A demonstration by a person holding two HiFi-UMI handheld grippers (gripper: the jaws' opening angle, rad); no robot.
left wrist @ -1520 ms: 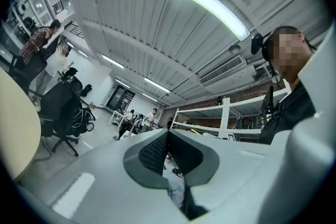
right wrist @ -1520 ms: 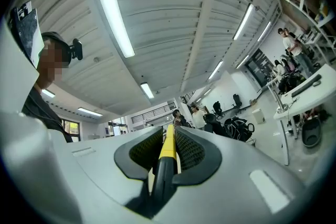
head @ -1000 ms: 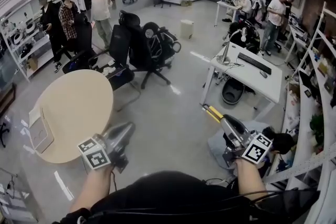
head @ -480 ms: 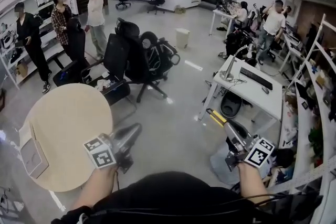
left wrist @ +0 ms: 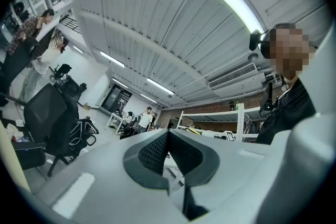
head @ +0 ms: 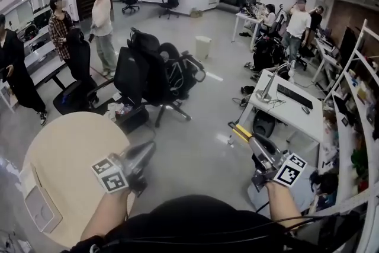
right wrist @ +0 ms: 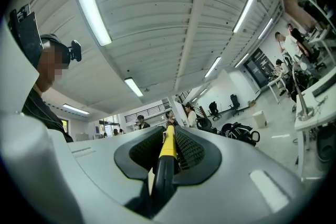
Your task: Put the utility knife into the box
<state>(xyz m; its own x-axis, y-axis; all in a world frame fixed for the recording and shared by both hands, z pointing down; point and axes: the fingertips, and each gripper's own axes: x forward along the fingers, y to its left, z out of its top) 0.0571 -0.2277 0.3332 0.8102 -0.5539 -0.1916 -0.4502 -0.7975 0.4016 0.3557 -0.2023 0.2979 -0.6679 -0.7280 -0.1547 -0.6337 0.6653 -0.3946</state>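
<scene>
My feed is bright and even. Long white fluorescent ceiling strips (right wrist: 89, 1) light the room from above and bloom a little in both gripper views. The glossy pale grey floor (head: 195, 151) carries a soft sheen, and shadows under the black swivel office chairs (head: 148, 71) farther off are faint. Every view bulges fisheye-fashion, with dark corners. Near the lens, the grey left gripper (left wrist: 168, 134) and right gripper (right wrist: 170, 128) look soft; distant parts stay sharp.
</scene>
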